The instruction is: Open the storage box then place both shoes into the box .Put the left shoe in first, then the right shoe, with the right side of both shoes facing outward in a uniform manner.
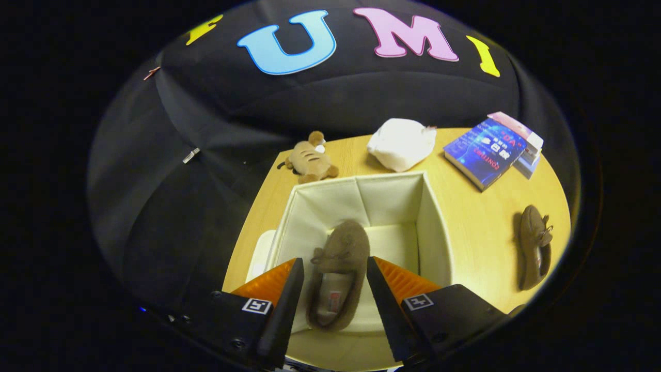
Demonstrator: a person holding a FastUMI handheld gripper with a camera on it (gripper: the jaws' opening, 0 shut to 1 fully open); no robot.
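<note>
Claw [334, 274] hung over the open box [431, 227], fingers [286, 299] wide apart w/ a brown shoe [338, 274] between them. Couldn't tell if the pads touched the shoe; gaps seemed to show on both sides. Shoe lay inside the box, toe pointing to the box's far wall, opening up. Box sat near the surface's [480, 237] left edge, cream lining visible, w/ a white flat piece [260, 253] just beside its left wall. 2nd shoe [534, 248] lay on the surface near the right edge, well apart from the box. By the far edge: plush toy [310, 159] at far-left corner, white bundle [402, 143] mid, book [485, 151] & small box [524, 137] toward far-right.
</note>
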